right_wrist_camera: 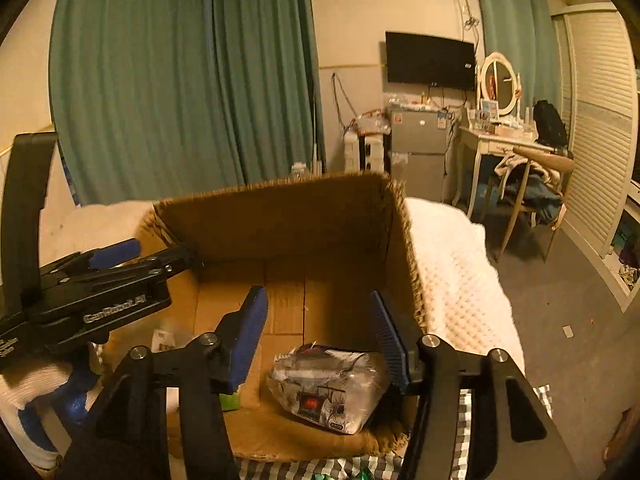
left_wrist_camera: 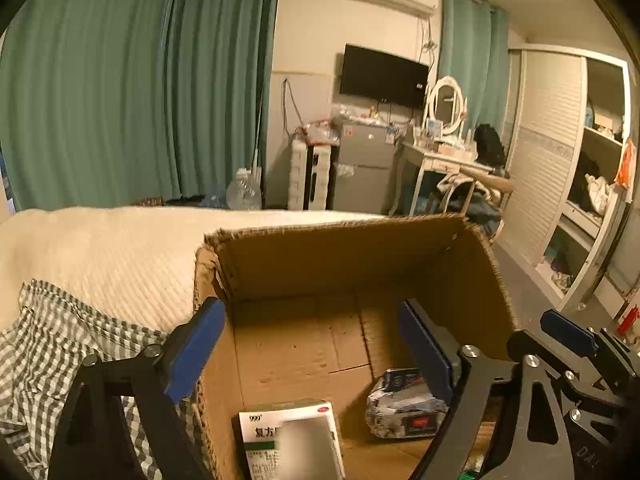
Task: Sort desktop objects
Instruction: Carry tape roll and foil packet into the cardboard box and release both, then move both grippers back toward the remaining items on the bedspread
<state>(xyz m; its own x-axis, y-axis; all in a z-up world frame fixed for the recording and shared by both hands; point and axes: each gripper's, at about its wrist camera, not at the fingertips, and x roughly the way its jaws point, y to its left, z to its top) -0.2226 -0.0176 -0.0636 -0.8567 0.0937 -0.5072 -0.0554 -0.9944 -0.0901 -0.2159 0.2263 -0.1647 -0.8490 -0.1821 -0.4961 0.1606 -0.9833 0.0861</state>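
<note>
An open cardboard box (left_wrist_camera: 340, 256) stands on the bed; it also shows in the right wrist view (right_wrist_camera: 280, 216). Inside lie a white and green medicine box (left_wrist_camera: 292, 440) and a crinkly plastic packet (left_wrist_camera: 404, 404), which also shows in the right wrist view (right_wrist_camera: 328, 388). My left gripper (left_wrist_camera: 312, 352) is open and empty over the box's left part. My right gripper (right_wrist_camera: 320, 336) is open and empty just above the packet. The left gripper also shows at the left of the right wrist view (right_wrist_camera: 136, 256), and the right gripper at the right of the left wrist view (left_wrist_camera: 568, 332).
The box sits on a white quilted bed (left_wrist_camera: 100, 248) with a grey checked cloth (left_wrist_camera: 48, 344) at the near side. Green curtains (left_wrist_camera: 132, 80), a fridge (left_wrist_camera: 364, 164), a dressing table with a chair (right_wrist_camera: 528, 184) and a wardrobe (left_wrist_camera: 560, 160) stand beyond.
</note>
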